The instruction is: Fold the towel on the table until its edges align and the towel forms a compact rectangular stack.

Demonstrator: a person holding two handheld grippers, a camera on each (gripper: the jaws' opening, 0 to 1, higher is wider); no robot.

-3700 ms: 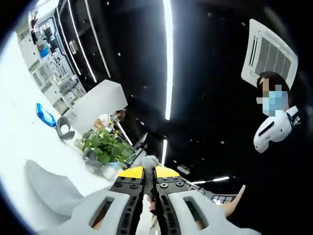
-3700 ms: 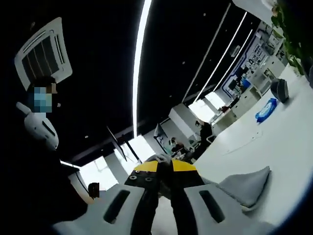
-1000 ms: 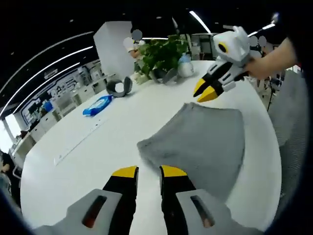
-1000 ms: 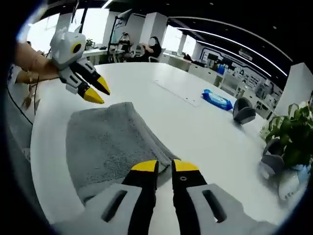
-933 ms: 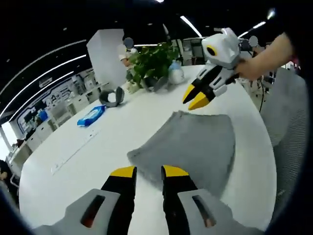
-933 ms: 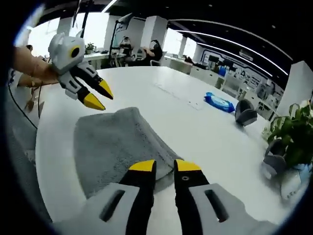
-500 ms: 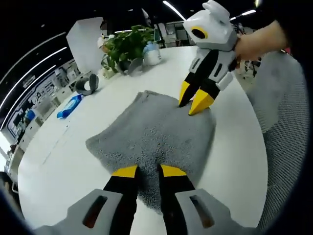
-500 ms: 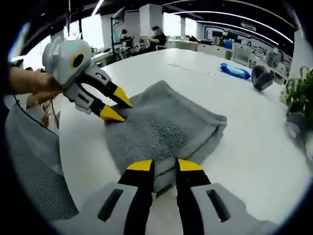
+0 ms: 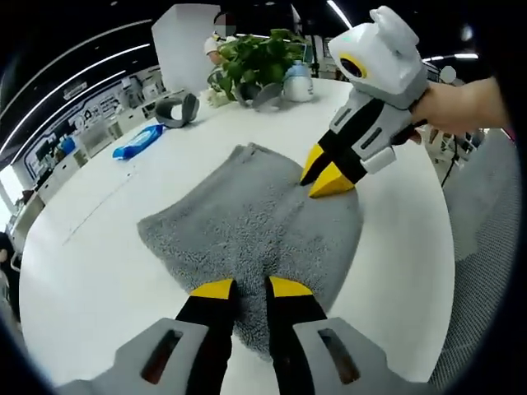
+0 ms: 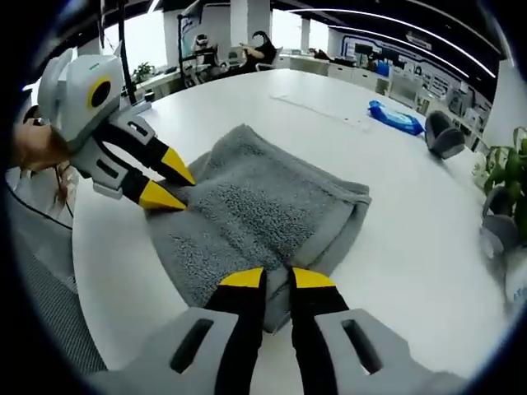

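White table in an open office carries the grey towel, folded, at mid-frame. Left claw, tips slightly apart, meets the towel's near edge at lower centre; whether it pinches is unclear. Right claw likewise. No writing is legible on the blue packet, upper left.

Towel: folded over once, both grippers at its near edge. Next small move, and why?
Probably close both grippers on the near edge for the next fold. The grey towel lies flat on the white table, still a broad layered sheet, not yet a compact stack. The left gripper and right gripper sit at its edge with fingers apart, holding nothing.
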